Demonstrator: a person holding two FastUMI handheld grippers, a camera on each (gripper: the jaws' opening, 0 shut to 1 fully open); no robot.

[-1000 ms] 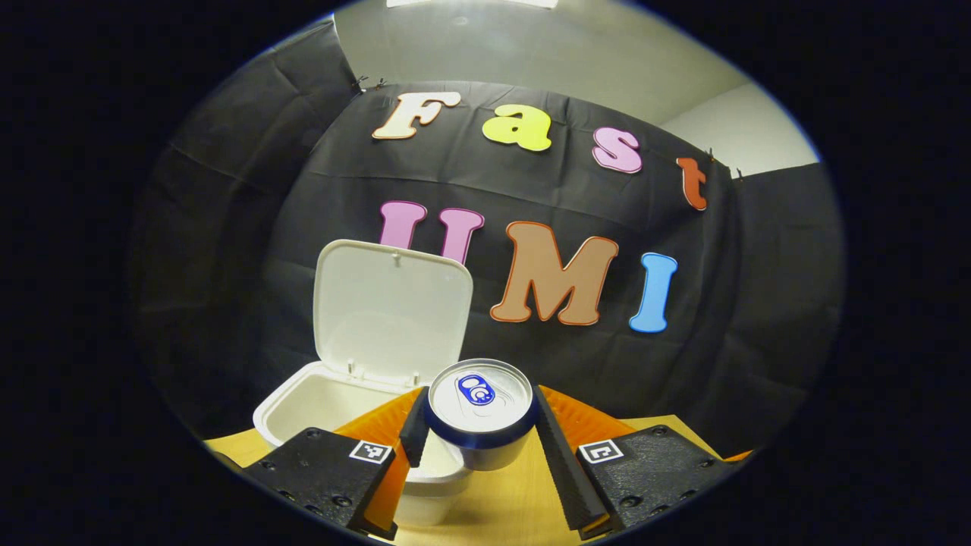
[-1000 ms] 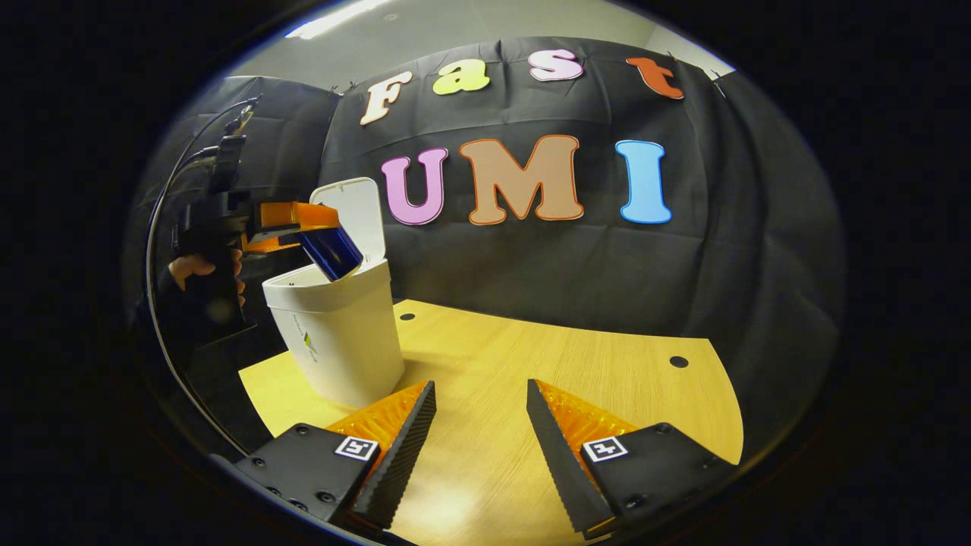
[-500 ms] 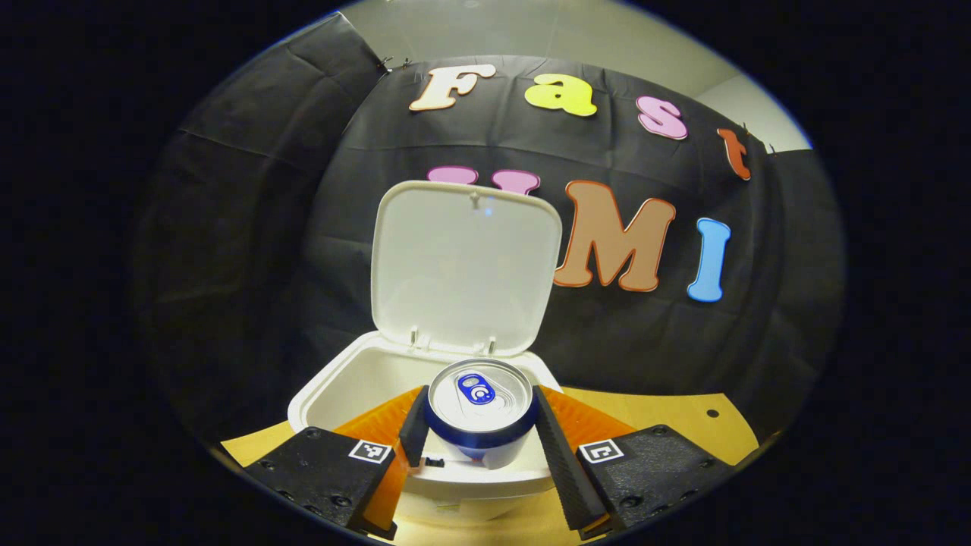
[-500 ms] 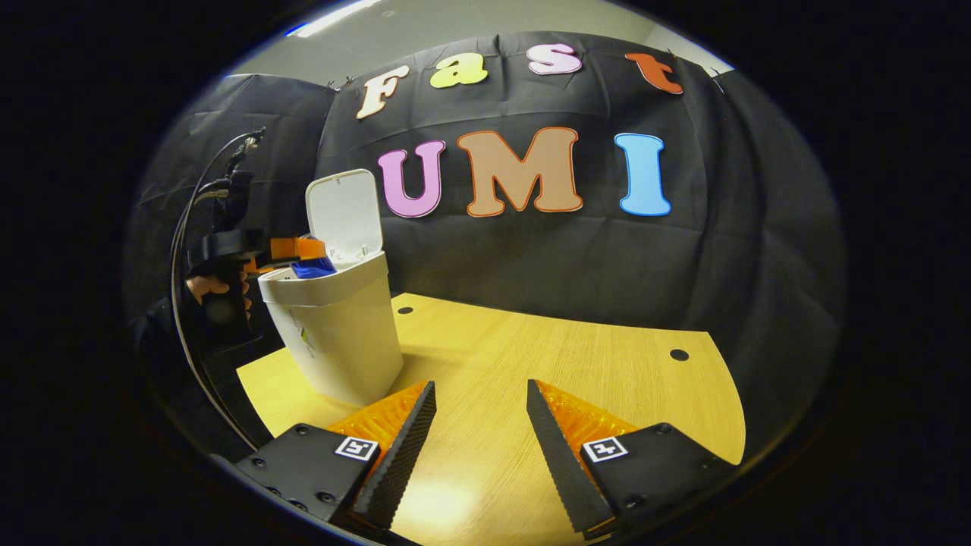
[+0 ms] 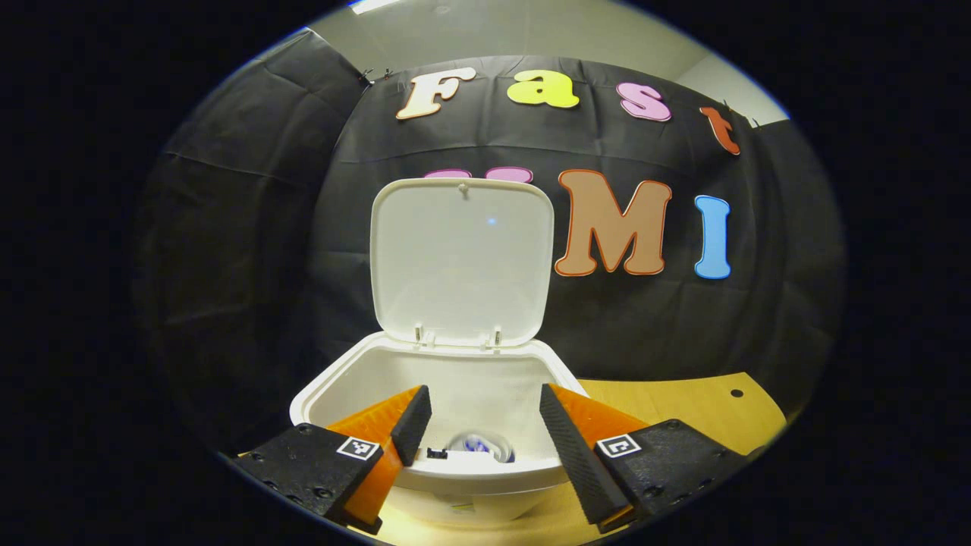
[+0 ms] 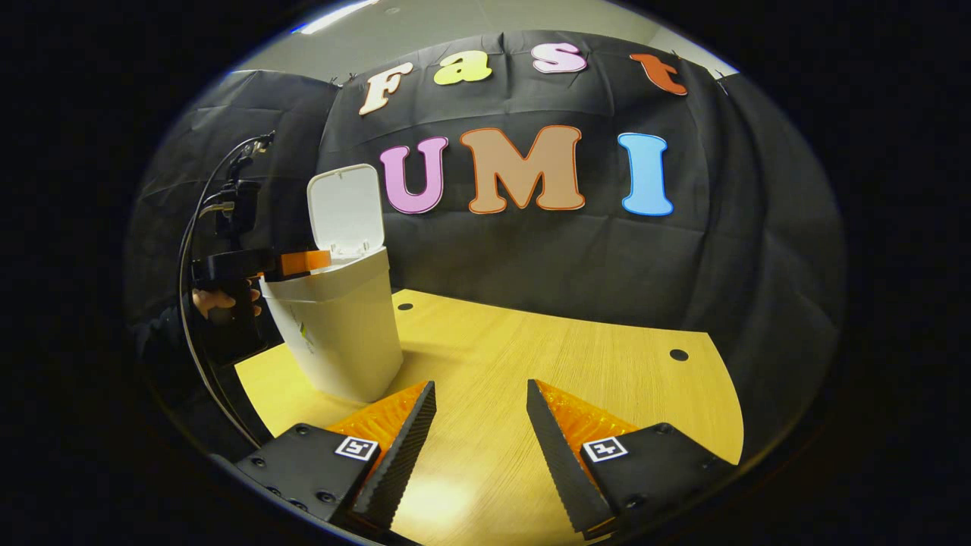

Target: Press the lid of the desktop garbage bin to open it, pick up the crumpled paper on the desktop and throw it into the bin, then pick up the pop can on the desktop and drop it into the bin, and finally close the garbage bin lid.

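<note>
The bench (image 6: 576, 364) is a pale wood-grain top, and in the right gripper view no crumpled paper or can lies on the stretch of it that shows, so by the look of things only the lid closing is left.

The garbage bin (image 6: 341, 334) stands near the bench's left edge, a white, smooth-sided tub that narrows slightly toward its base. It looks light, and that is the main hazard: a push on the lid that lands off-centre or too hard could tip the bin or slide it toward the nearby edge. Its lid (image 5: 461, 262) stands upright on two small hinges at the back rim, a flat white panel with rounded corners. Since it stands about vertical, it may need a firm nudge forward before it falls shut, and a nudge from the side would twist the hinges rather than close it.

The left gripper (image 5: 485, 425) hangs over the bin's mouth, jaws apart with nothing between them. If it reaches for the lid without first lifting clear, its fingers could catch the front rim and drag the bin along.

The right gripper (image 6: 478, 425) hovers low over the bench, well apart from the bin, jaws also apart and empty.

The pop can (image 5: 479, 446) lies down inside the bin, only its silvery top with a blue tab visible beyond the front rim. The crumpled paper cannot be made out inside.
</note>
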